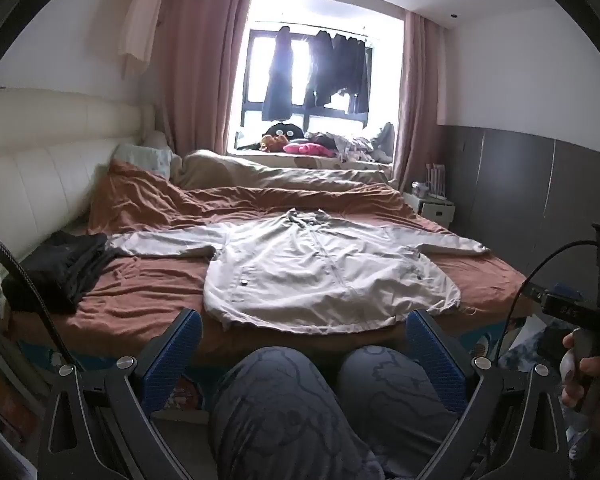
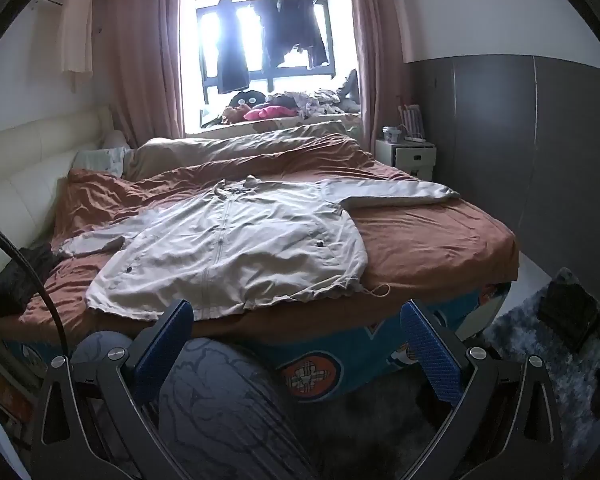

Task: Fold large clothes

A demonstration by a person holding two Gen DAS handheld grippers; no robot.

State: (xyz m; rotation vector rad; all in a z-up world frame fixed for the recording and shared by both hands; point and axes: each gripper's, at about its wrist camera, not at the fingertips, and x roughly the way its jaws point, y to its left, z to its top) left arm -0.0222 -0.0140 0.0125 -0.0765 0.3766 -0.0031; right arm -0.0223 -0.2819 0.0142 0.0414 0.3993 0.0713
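Note:
A pale beige zip jacket (image 1: 320,272) lies flat and face up on the rust-brown bed sheet (image 1: 148,292), both sleeves spread out sideways, hem toward me. It also shows in the right wrist view (image 2: 236,248). My left gripper (image 1: 304,344) is open and empty, held back from the bed edge above the person's knees (image 1: 276,392). My right gripper (image 2: 296,332) is open and empty, short of the jacket's hem. The right hand and its gripper handle (image 1: 580,344) show at the right edge of the left wrist view.
A heap of black clothing (image 1: 56,268) lies at the bed's left edge by the white headboard (image 1: 40,168). Bunched duvets (image 1: 260,184) lie behind the jacket. A white nightstand (image 2: 408,156) and grey wardrobe (image 2: 540,152) stand right. A shaggy rug (image 2: 548,352) covers the floor.

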